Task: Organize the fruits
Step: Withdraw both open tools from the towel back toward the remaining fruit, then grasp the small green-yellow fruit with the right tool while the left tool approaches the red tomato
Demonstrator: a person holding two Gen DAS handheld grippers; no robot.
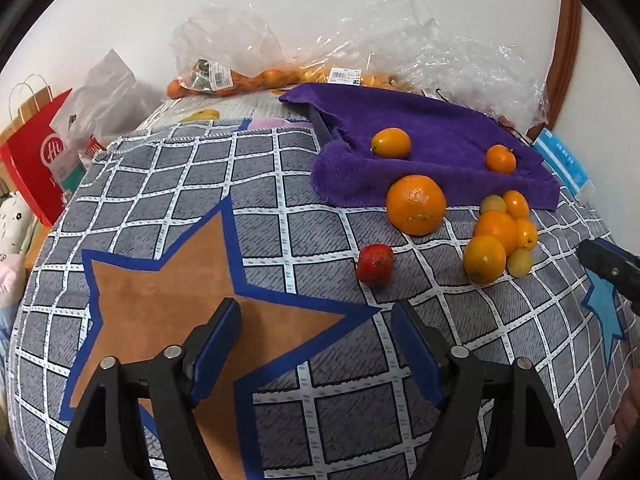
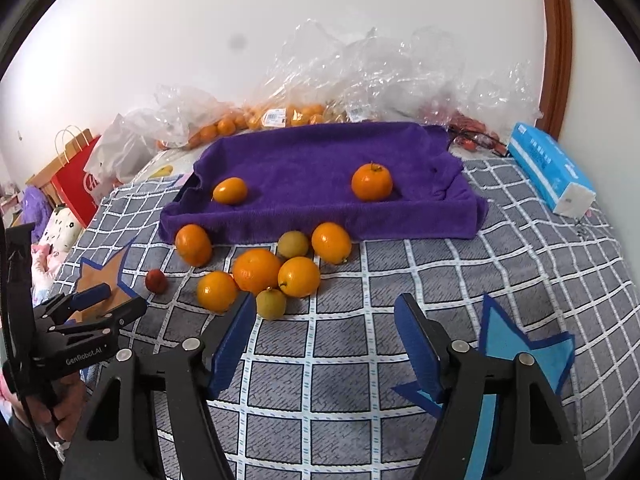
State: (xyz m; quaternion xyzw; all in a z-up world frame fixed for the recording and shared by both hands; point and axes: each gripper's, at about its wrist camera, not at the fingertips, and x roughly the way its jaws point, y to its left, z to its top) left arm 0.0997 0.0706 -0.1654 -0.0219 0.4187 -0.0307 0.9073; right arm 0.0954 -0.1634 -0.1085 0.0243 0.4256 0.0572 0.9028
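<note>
Right wrist view: fruit cluster just beyond the released, empty right claw, untouched.

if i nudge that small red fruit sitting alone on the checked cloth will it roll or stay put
The small red fruit looks round, so it would probably roll, though the soft checked cloth should slow it. Its skin looks bumpy, so likely not slippery. Being small, it is probably light and perhaps easily bruised.

Loose fruits beside purple towel
</note>
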